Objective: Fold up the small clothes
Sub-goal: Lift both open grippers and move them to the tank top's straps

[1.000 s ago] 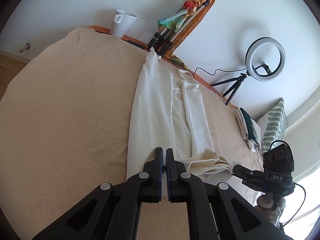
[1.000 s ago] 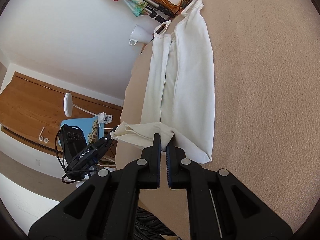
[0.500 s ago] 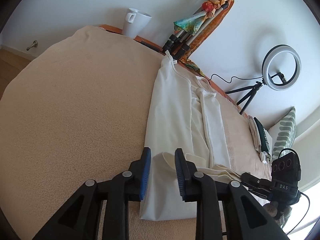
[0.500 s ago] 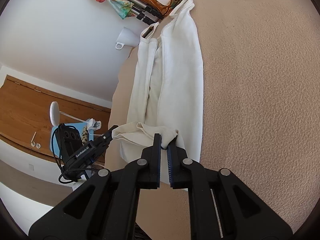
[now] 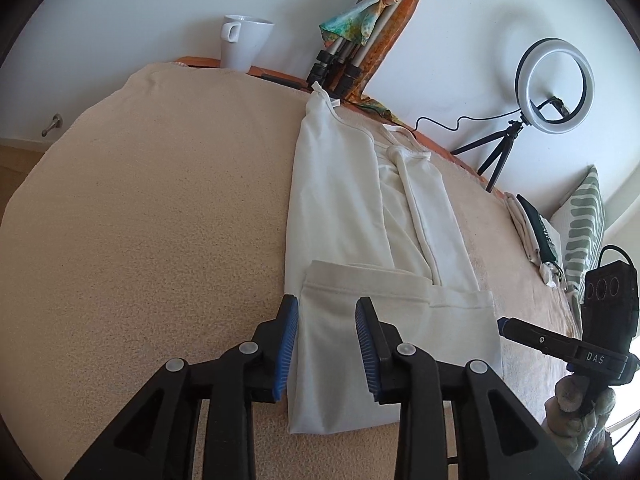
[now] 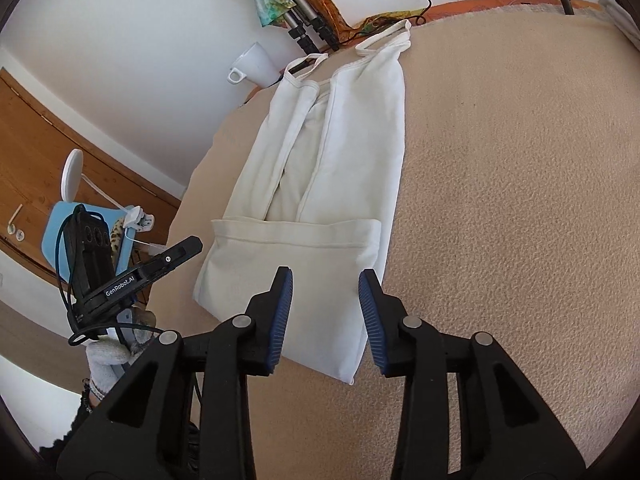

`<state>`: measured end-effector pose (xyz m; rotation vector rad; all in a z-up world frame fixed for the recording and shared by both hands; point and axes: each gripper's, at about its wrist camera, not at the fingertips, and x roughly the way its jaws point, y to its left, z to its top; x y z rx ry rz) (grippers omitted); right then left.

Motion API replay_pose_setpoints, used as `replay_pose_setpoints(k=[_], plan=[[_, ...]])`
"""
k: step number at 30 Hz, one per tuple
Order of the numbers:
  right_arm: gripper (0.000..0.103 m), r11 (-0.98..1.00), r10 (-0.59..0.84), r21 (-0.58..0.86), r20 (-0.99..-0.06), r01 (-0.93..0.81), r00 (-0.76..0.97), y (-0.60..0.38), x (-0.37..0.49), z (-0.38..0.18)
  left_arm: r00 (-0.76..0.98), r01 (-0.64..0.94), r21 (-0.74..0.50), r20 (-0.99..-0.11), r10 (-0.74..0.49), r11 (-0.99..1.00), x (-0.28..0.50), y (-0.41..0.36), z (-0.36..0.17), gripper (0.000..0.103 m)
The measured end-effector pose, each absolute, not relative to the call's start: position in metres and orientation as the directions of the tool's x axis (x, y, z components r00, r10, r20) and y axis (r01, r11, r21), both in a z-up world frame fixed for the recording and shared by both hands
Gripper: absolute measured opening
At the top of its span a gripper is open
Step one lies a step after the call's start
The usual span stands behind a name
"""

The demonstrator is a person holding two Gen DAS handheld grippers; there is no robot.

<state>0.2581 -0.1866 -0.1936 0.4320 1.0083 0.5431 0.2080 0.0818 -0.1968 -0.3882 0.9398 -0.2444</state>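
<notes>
A white sleeveless top (image 5: pixel 360 208) lies flat on the beige blanket (image 5: pixel 160 220), its sides folded inward and its bottom hem folded up over the body. It also shows in the right wrist view (image 6: pixel 320 200). My left gripper (image 5: pixel 327 312) is open and empty, just above the folded-up hem at its left part. My right gripper (image 6: pixel 325 284) is open and empty, above the hem's right part. The right gripper also shows at the right edge of the left wrist view (image 5: pixel 560 346), and the left gripper at the left of the right wrist view (image 6: pixel 152 270).
A white mug (image 5: pixel 244 42) stands at the blanket's far edge, beside folded tripod legs with a colourful cloth (image 5: pixel 352 40). A ring light on a small tripod (image 5: pixel 554 88) stands at the back right. Folded clothes (image 5: pixel 532 232) and a striped cushion (image 5: pixel 582 224) lie at the right.
Both grippers held the top's bottom hem, carried it up over the body and opened. The hem now lies folded flat and both grippers have drawn back.
</notes>
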Motion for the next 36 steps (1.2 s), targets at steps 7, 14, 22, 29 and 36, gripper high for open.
replay_pose_setpoints(k=[7,14,22,29,36], plan=[[0.029,0.868,0.496,0.438,-0.748,-0.233,0.440,-0.174,0.264,-0.199,0.594,-0.036,-0.291,-0.776,-0.213,0.956,0.207,0.079,-0.205,0.024],[0.029,0.876,0.481,0.388,-0.703,-0.285,0.524,-0.173,0.255,-0.178,0.662,0.102,-0.349,-0.675,-0.326,0.931,0.185,0.065,-0.178,0.024],[0.029,0.850,0.517,0.382,-0.732,-0.363,0.443,-0.142,0.253,-0.194,0.624,0.161,-0.204,-0.737,-0.260,0.966,0.202,0.028,-0.194,0.022],[0.028,0.884,0.461,0.342,-0.754,-0.320,0.469,-0.150,0.259,-0.197,0.631,0.060,-0.112,-0.766,-0.125,0.992,0.220,0.038,-0.204,0.024],[0.024,0.914,0.406,0.323,-0.762,-0.246,0.505,-0.165,0.263,-0.190,0.651,0.009,-0.130,-0.752,-0.104,0.992,0.217,0.051,-0.192,0.023]])
